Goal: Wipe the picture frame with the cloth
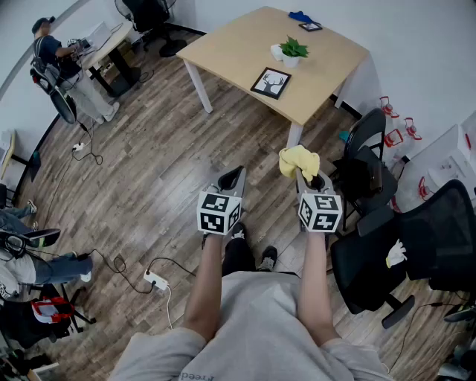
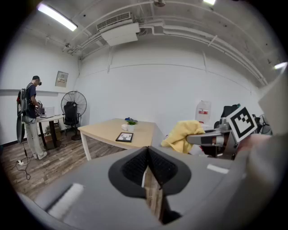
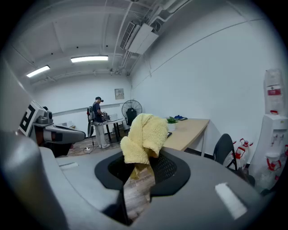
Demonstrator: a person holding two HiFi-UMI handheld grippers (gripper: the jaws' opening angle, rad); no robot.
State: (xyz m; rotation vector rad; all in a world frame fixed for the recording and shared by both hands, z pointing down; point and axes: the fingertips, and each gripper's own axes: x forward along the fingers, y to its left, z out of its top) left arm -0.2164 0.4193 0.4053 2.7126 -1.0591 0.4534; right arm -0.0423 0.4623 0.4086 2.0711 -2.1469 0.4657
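Note:
A black picture frame [image 1: 271,82] with a deer print lies flat on the light wooden table [image 1: 230,46], also visible as the frame [image 2: 124,137] in the left gripper view. My right gripper [image 1: 306,173] is shut on a yellow cloth [image 1: 299,161], which bunches above its jaws as the cloth [image 3: 143,137]. My left gripper [image 1: 233,177] is shut with nothing in it, its jaws meeting at the tips [image 2: 147,149]. Both grippers hover over the wooden floor, well short of the table's near corner.
A small potted plant [image 1: 293,50] and a white object stand beside the frame; a blue item [image 1: 300,16] lies at the table's far edge. Black office chairs [image 1: 405,249] stand to my right. A person [image 1: 52,56] works at a desk far left. Cables and a power strip [image 1: 155,280] lie on the floor.

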